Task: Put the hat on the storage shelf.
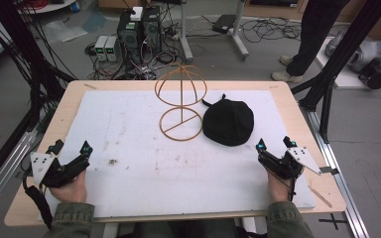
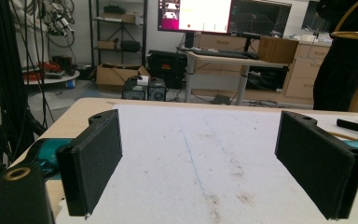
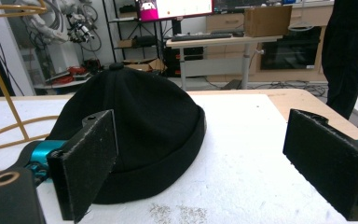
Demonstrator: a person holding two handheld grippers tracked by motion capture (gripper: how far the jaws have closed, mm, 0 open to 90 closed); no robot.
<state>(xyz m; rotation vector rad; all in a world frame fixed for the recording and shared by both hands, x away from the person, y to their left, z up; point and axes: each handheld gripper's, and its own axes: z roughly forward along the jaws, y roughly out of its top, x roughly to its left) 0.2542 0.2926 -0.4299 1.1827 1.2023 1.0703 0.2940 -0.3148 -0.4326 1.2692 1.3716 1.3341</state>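
A black knit hat (image 1: 228, 121) lies on the white mat, right of centre, and looms close ahead in the right gripper view (image 3: 135, 135). Just left of it stands a yellow wire hat stand (image 1: 180, 101) with a round base and a domed top; its wires cross the left of the right gripper view (image 3: 4, 93). My right gripper (image 1: 276, 145) rests near the front right, a short way before the hat, jaws wide apart and empty (image 3: 205, 168). My left gripper (image 1: 72, 148) sits at the front left, also open with bare mat between its pads (image 2: 200, 172).
The white mat (image 1: 139, 163) covers most of a wooden table (image 1: 74, 94). Black frame posts flank both sides. A person's legs (image 1: 307, 39) stand beyond the far right corner. Computers and cables lie on the floor behind the table.
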